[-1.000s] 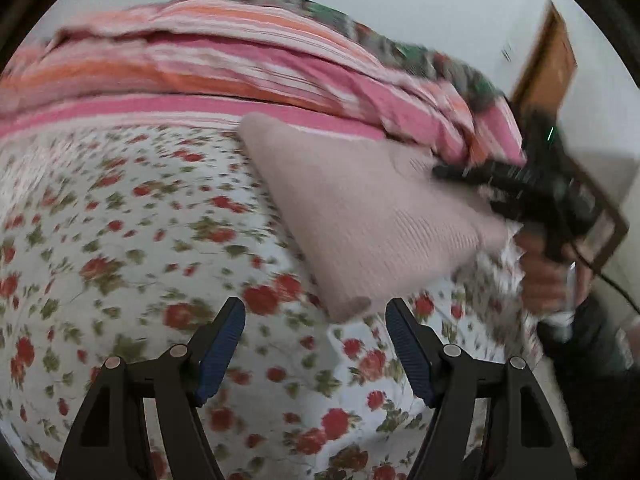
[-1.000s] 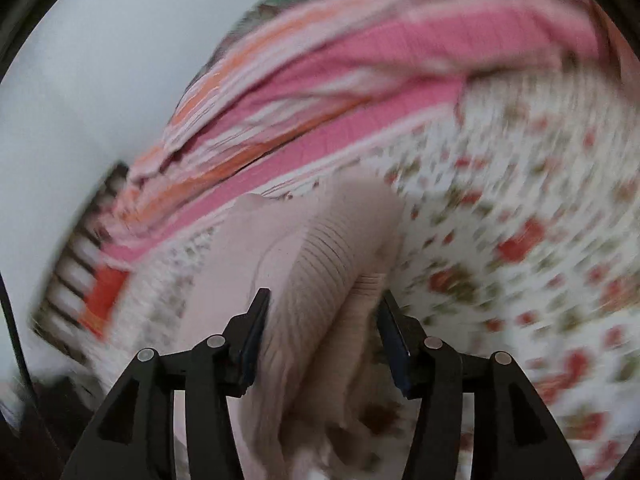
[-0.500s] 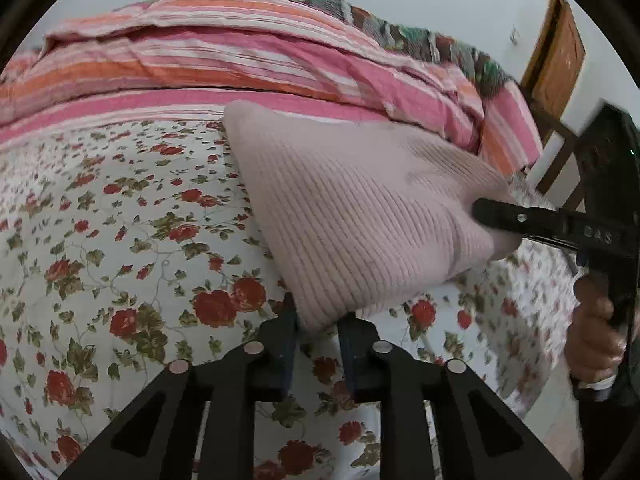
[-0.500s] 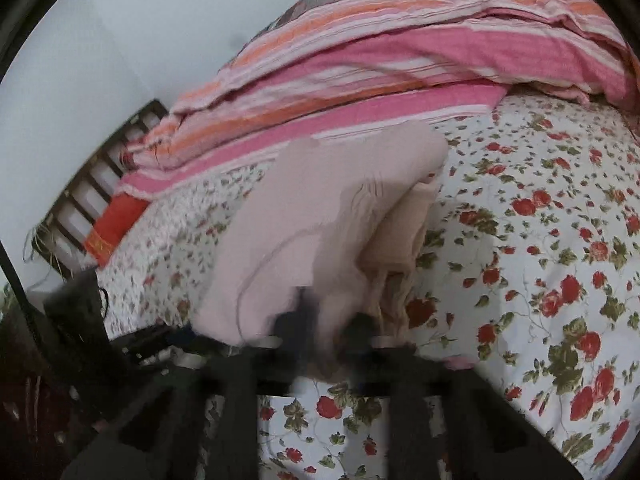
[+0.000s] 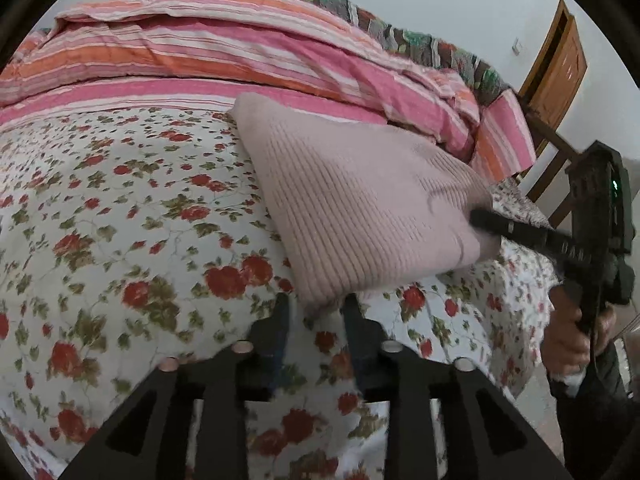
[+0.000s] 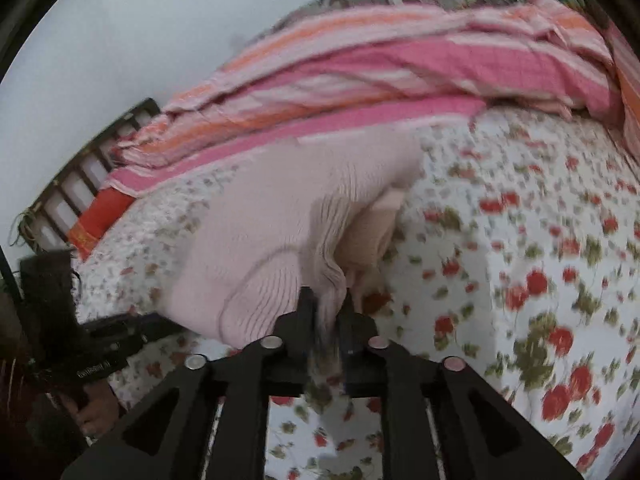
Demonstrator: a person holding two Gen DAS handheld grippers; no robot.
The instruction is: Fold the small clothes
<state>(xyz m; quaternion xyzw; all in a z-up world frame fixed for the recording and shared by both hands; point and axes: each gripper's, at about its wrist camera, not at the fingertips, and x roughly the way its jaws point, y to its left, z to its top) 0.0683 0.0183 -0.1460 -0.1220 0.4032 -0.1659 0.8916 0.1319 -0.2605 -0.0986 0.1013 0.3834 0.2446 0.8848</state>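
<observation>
A folded pale pink ribbed sweater (image 5: 360, 204) lies on the floral bed sheet (image 5: 120, 220). Its near corner sits between the fingers of my left gripper (image 5: 316, 312), whose jaws are opening; a sliver of sheet shows beside the left pad. In the right wrist view the sweater (image 6: 272, 216) bunches into a fold that runs down between the fingers of my right gripper (image 6: 327, 304). Those jaws are also opening, and the blurred fabric still fills their narrow gap. From the left wrist view, the right gripper's fingers (image 5: 500, 226) reach the sweater's right corner.
A pink and orange striped quilt (image 5: 240, 52) is heaped along the far side of the bed. A wooden door (image 5: 560, 60) stands at the right. A slatted bed end (image 6: 80, 176) shows at the left. A hand (image 5: 568, 344) grips the right tool.
Both grippers closed on the sweater's near corners half a second ago and now stand wider. The right gripper shifted sideways; the sweater sits flatter on the bed.
</observation>
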